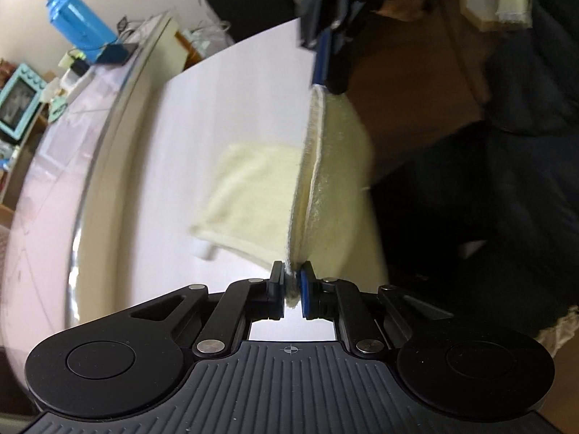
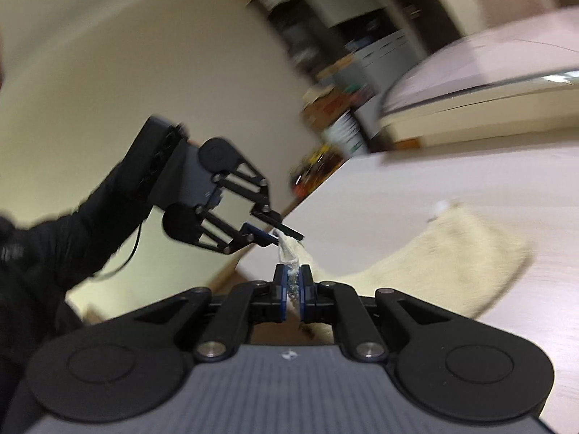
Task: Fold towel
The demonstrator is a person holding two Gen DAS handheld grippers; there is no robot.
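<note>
A pale yellow towel [image 1: 253, 188] lies partly on the white table [image 1: 224, 101], with one edge lifted off it. My left gripper [image 1: 292, 282] is shut on one corner of that edge. My right gripper [image 1: 327, 72] shows at the top of the left wrist view, shut on the other corner, and the hem [image 1: 311, 166] stretches taut between them. In the right wrist view my right gripper [image 2: 294, 285] pinches the towel [image 2: 452, 264], and my left gripper [image 2: 280, 233] holds the same edge just ahead. The rest of the towel trails over the table [image 2: 470, 181].
A second table [image 1: 47, 181] with a pinkish cover stands to the left, carrying a blue bottle [image 1: 77, 21] and a teal photo frame [image 1: 18, 103]. The person's dark clothes [image 1: 506, 188] fill the right side. Shelves with clutter [image 2: 333, 83] stand behind the table.
</note>
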